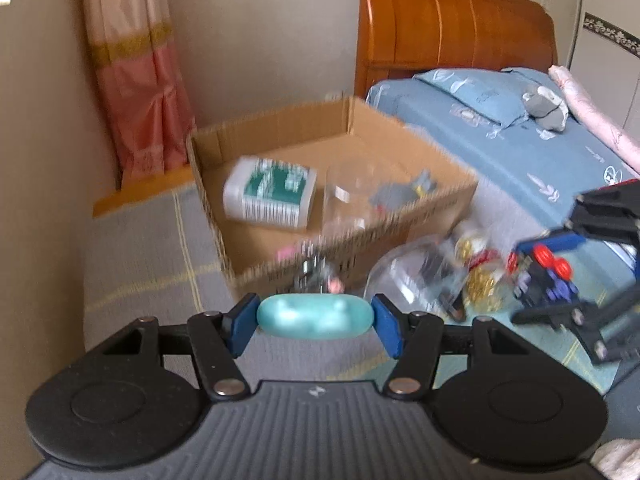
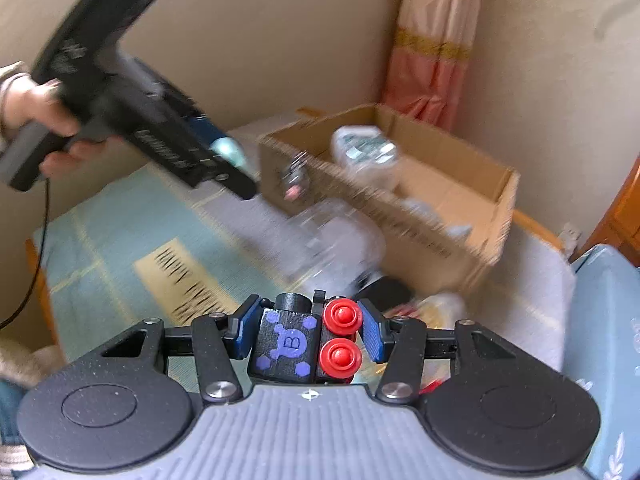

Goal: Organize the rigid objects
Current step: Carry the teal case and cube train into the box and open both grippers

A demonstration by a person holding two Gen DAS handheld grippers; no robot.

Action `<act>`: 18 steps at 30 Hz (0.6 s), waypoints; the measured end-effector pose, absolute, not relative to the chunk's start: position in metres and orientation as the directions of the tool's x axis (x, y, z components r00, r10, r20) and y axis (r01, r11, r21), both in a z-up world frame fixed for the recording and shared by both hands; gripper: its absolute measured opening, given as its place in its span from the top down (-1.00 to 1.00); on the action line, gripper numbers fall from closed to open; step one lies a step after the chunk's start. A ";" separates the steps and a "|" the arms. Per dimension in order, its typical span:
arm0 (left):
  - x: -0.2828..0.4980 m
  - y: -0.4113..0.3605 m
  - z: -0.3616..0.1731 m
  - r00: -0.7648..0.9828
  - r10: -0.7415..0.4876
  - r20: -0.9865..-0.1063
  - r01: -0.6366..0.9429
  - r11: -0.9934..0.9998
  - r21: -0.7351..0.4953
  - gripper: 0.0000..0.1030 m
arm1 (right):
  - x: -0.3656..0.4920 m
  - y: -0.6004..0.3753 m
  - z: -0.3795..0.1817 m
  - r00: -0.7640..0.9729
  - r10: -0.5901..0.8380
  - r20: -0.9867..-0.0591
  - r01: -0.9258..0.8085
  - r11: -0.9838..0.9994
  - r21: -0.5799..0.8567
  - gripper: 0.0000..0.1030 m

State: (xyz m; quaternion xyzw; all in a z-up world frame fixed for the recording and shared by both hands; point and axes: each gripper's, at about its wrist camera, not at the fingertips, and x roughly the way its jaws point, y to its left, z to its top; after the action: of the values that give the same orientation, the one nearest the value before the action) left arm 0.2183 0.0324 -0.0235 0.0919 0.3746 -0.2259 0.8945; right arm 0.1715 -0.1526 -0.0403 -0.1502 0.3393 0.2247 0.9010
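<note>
My left gripper [image 1: 316,316] is shut on a teal oval object [image 1: 312,320], held by its two ends above the grey mat. From the right wrist view, the same left gripper [image 2: 240,168] is in a person's hand, teal object [image 2: 228,150] at its tip. My right gripper [image 2: 306,336] is shut on a black block toy [image 2: 288,344] with purple marks and two red knobs. It also shows at the right in the left wrist view, right gripper [image 1: 546,276] around the toy [image 1: 552,264]. An open cardboard box [image 1: 360,236] lies ahead of both.
The box holds a white bottle with a green label [image 1: 272,192], a clear cup [image 1: 348,196] and a grey toy [image 1: 404,192]. A clear plastic container [image 1: 412,276] and gold trinkets [image 1: 480,280] lie outside its front wall. Blue bedding [image 1: 520,152] is right, a curtain [image 1: 136,80] and wall left.
</note>
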 end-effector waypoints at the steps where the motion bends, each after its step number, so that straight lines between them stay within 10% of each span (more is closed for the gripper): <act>1: 0.221 0.031 -0.018 0.621 -0.338 -0.707 0.476 0.879 -0.003 -0.17 | 0.178 -0.156 -0.035 0.677 0.301 -0.672 -0.496 0.861 -0.114 -0.10; 18: 0.337 -0.029 0.021 0.632 -0.341 -0.695 0.502 0.864 0.032 -0.17 | 0.311 -0.195 -0.011 0.757 0.198 -0.623 -0.283 0.958 -0.038 -0.28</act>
State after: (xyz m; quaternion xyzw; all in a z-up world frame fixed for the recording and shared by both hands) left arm 0.3365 -0.0292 0.0207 0.1119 0.3585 -0.2352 0.8964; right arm 0.3112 -0.1948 -0.0110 -0.0651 0.3241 0.1285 0.9350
